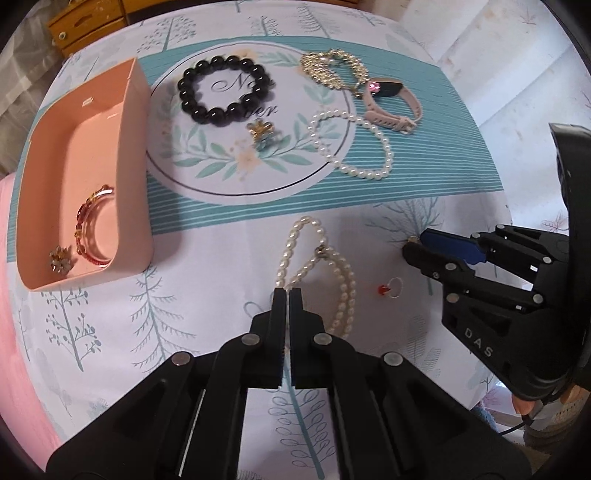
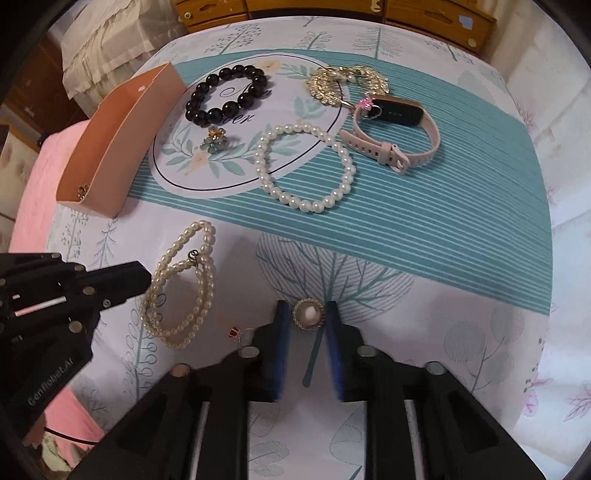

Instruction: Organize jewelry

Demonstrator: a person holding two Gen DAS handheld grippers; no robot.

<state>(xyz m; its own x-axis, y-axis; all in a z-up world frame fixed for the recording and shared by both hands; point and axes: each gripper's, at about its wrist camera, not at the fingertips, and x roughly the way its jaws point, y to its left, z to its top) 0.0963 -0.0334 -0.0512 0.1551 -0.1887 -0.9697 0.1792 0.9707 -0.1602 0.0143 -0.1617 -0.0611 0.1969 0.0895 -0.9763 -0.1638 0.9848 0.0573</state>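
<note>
My left gripper (image 1: 287, 291) is shut, its tips at the near end of a double-strand rice-pearl necklace (image 1: 325, 273) on the tablecloth; whether it pinches a strand I cannot tell. My right gripper (image 2: 307, 314) is open around a round pearl brooch (image 2: 308, 314), not touching it. A small red-stone ring (image 1: 388, 290) lies between the grippers. The pink box (image 1: 136, 155) at the left holds a red bracelet (image 1: 90, 225) and a flower earring (image 1: 61, 258). On the mat lie a black bead bracelet (image 1: 223, 88), a flower earring (image 1: 263, 130), a round pearl bracelet (image 1: 354, 146), a gold pearl piece (image 1: 332, 68) and a pink watch (image 1: 393, 107).
The table has a tree-print cloth with a teal striped mat (image 2: 424, 229). A wooden drawer unit (image 2: 332, 11) stands behind the table. Pink bedding (image 1: 11, 295) lies off the left edge. The right gripper's body (image 1: 517, 302) is at the right in the left wrist view.
</note>
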